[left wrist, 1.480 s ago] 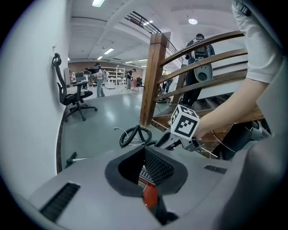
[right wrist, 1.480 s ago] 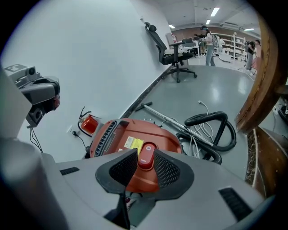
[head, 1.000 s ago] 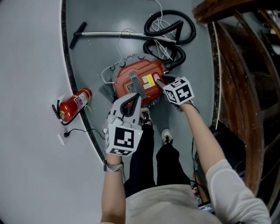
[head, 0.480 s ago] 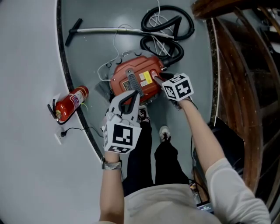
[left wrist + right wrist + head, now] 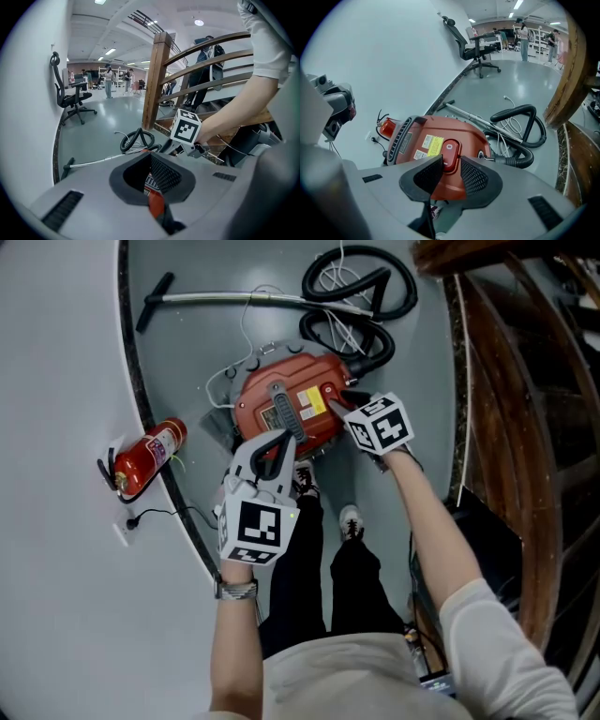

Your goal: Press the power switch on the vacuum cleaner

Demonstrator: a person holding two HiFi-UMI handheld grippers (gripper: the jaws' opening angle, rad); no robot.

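Vacuum cleaner [image 5: 286,409]: red, on the grey floor [image 5: 187,352], at 12 o'clock from the person's shoes [image 5: 352,521].
Power switch [image 5: 449,152]: red rocker on the vacuum cleaner's top, at 3 o'clock from its grey carry handle [image 5: 284,413] in the head view.
Right gripper [image 5: 451,165]: jaws spread and holding nothing. The power switch shows in the gap just beyond the tips; I cannot tell whether they touch it.
Left gripper [image 5: 149,161]: jaws spread and empty, over the vacuum cleaner's 6 o'clock edge, with the red body seen through the gap.
Hose [image 5: 361,296]: black, coiled on the floor at 1 o'clock from the vacuum cleaner, with white cord lying in the loops.
Wand [image 5: 234,298]: metal tube lying flat at 12 o'clock.
Fire extinguisher [image 5: 145,457]: red, at 8 o'clock from the vacuum cleaner, at the foot of the wall.
Wooden railing [image 5: 506,381]: at 3 o'clock, well apart.
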